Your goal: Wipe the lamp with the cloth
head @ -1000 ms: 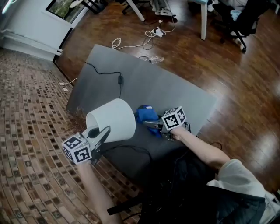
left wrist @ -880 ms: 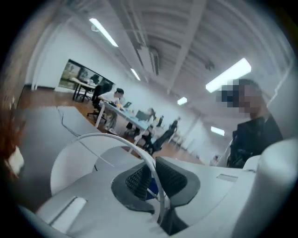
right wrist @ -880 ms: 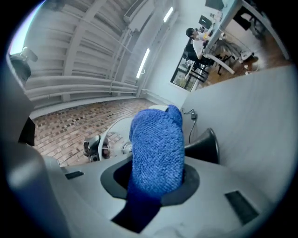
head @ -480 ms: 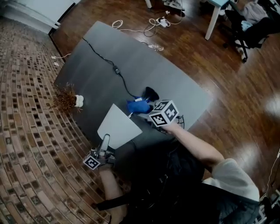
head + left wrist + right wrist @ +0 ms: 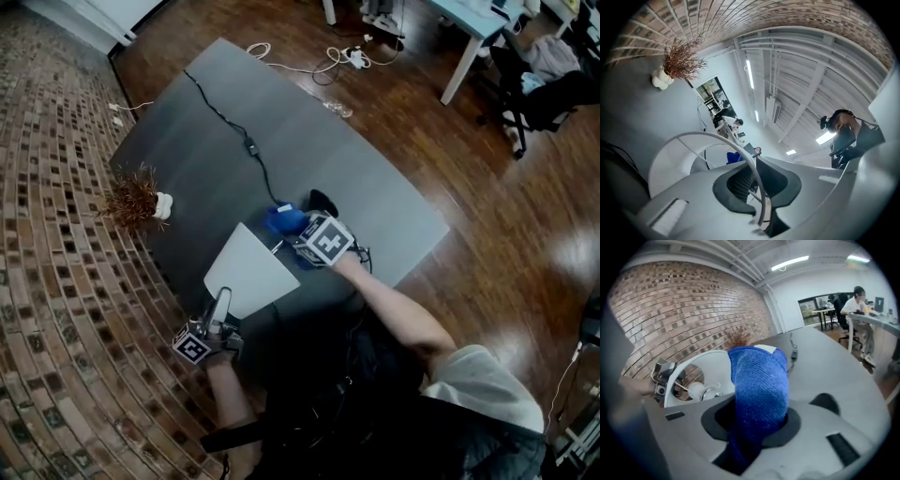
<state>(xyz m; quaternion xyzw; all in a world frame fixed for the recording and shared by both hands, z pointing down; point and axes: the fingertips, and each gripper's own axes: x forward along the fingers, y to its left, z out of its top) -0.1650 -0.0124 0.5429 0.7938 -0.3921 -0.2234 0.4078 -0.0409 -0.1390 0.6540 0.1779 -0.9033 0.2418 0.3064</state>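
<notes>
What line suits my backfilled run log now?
left tool: shut on lampshade rim | right tool: closed further on cloth | lamp: tipped sideways

Grey left gripper (image 5: 222, 302) and right gripper (image 5: 286, 246), white cubes (image 5: 323, 240) with black square markers, pale short sleeve (image 5: 478, 375)

Premises assessed as an open-plan office or studio workspace. Beyond the far side of the grey table (image 5: 309, 150), a wooden floor (image 5: 487, 206) carries a light desk (image 5: 469, 23), a black office chair (image 5: 539, 89) and loose cables (image 5: 352, 58), while a brick wall (image 5: 56, 281) runs along the table's left side. Also beyond the table, a seated person (image 5: 857, 298) works at another desk under ceiling strip lights (image 5: 790, 263) and exposed pipework.
</notes>
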